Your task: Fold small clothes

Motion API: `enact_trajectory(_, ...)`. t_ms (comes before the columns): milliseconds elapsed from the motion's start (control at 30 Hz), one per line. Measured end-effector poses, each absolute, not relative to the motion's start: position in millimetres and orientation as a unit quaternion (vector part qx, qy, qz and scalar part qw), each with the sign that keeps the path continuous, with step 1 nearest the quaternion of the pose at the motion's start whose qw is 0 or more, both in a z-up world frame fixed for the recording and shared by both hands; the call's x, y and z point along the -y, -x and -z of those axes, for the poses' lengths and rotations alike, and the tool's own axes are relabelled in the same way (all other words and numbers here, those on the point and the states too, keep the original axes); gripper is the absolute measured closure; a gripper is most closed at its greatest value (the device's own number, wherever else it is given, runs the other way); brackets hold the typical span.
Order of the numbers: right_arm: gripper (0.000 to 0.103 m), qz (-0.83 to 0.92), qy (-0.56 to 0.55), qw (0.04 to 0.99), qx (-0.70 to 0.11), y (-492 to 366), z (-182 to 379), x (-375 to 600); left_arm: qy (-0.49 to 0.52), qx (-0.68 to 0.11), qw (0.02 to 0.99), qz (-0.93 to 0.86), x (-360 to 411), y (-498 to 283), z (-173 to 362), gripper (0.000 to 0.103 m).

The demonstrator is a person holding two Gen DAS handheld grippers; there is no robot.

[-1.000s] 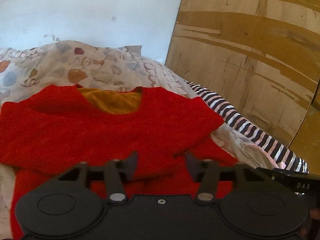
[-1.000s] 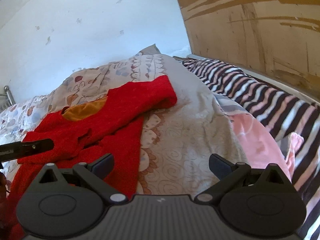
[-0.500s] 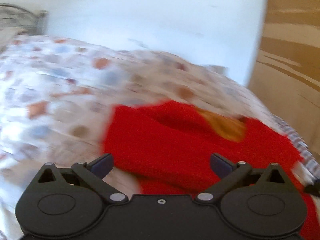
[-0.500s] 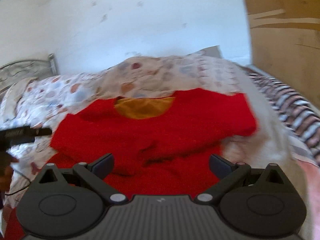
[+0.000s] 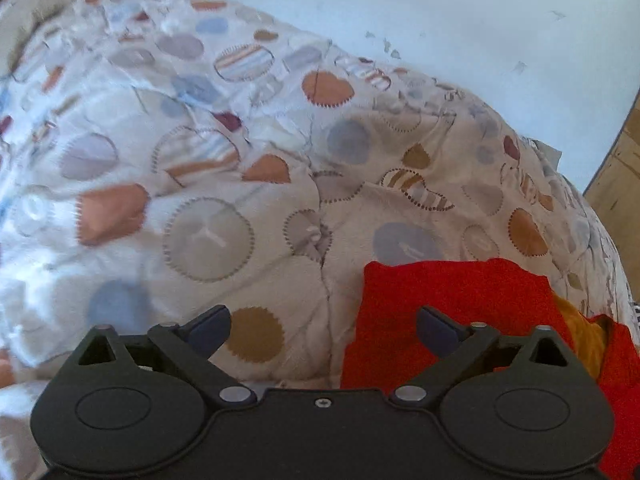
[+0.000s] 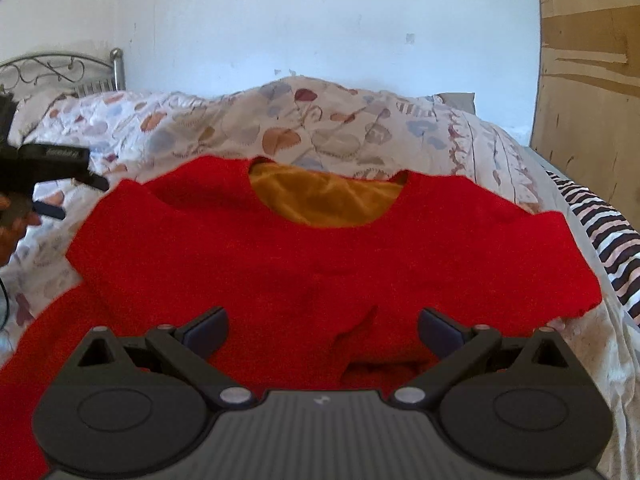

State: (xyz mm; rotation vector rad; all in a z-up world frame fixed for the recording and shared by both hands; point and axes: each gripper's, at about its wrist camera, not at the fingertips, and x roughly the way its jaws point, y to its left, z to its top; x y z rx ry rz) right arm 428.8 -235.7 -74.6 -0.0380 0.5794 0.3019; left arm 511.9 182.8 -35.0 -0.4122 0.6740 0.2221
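Red top (image 6: 320, 264) with orange lining (image 6: 324, 200) spread flat on the patterned quilt (image 5: 240, 160) directly ahead of the right tongs (image 6: 323, 330), these spread wide and empty, left tongs (image 5: 323, 330) off to its left, spread after a slight narrowing, empty, striped cloth (image 6: 608, 240) to the right

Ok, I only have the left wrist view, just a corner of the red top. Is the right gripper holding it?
Observer: No. The right gripper is open and empty over the top.
Operator: Which way does the neck face?
Observer: Away from that gripper; the yellow lining shows in the whole opening.
Operator: Anything beside the top?
Observer: A striped cloth lies off its right sleeve.
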Motion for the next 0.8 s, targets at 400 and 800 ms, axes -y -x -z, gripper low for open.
enact_trajectory(400,0.0,-0.157,-0.021,0.943,-0.291,-431,85,249,0.196,-0.293,0.935,-0.035,-166,-524,31,0.095)
enact_trajectory(800,0.0,-0.155,-0.017,0.942,-0.296,-431,83,248,0.059,-0.287,0.953,-0.077,-127,-523,33,0.074)
